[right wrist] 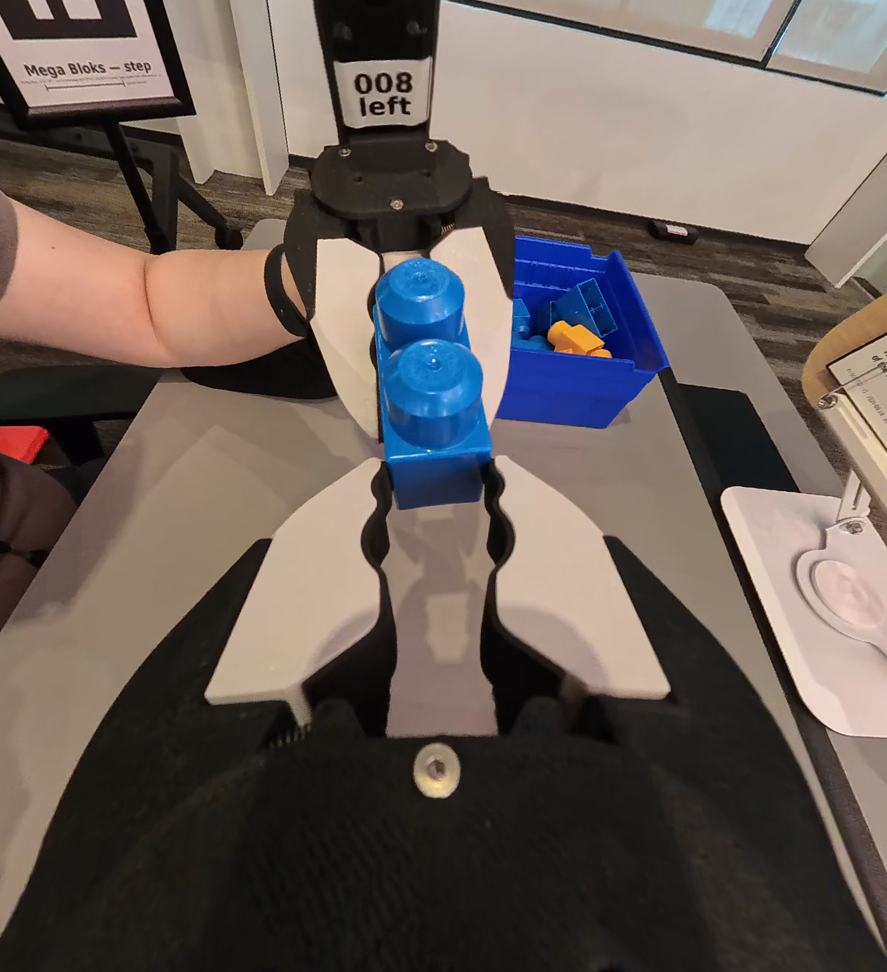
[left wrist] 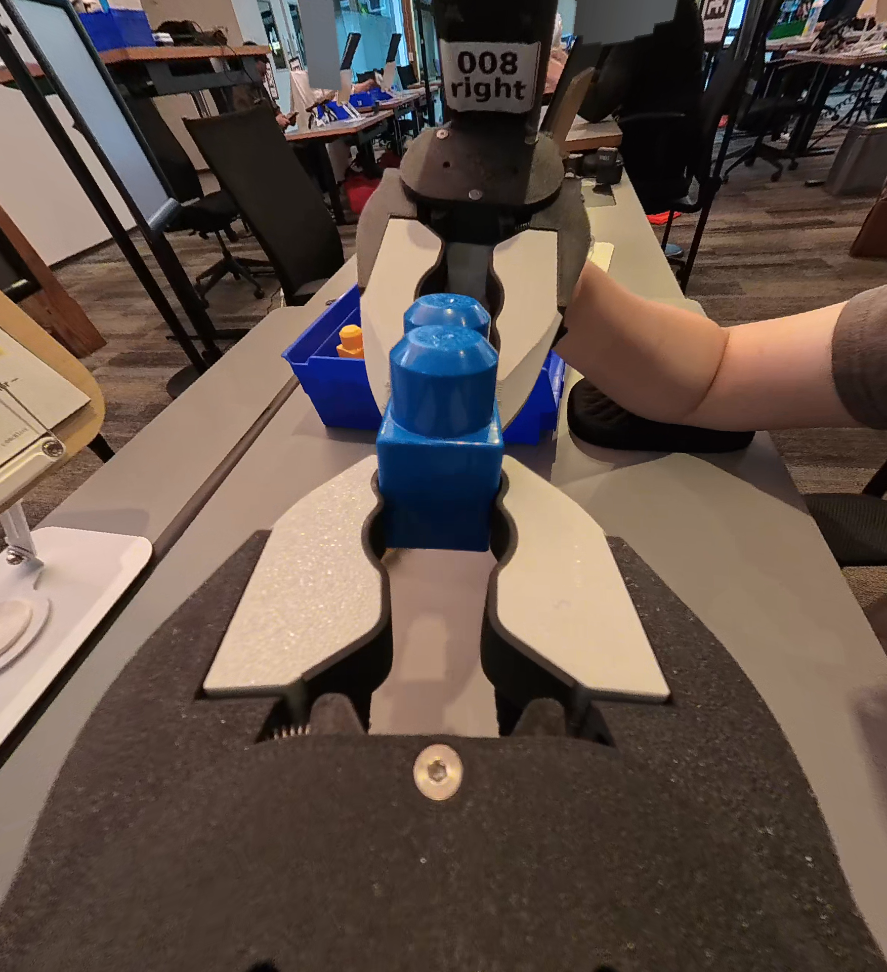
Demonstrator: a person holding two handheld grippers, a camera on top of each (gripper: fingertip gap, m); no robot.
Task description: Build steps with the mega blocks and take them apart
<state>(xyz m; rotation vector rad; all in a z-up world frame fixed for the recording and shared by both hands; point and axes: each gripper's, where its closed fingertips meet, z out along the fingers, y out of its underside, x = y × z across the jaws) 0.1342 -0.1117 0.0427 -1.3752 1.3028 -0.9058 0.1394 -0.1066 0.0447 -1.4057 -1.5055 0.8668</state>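
A blue two-stud mega block is held level above the grey table, studs up. My left gripper is shut on its near end. My right gripper faces it from the far side and is shut on the other end. In the right wrist view the same block sits between my right gripper's fingertips, and the left gripper clamps the far end. The block's underside is hidden.
A blue bin with loose blue blocks and an orange block stands behind the grippers; it also shows in the left wrist view. A white stand base holds a sign board. A person's forearm reaches in. My left and right fingertips are right by each other.
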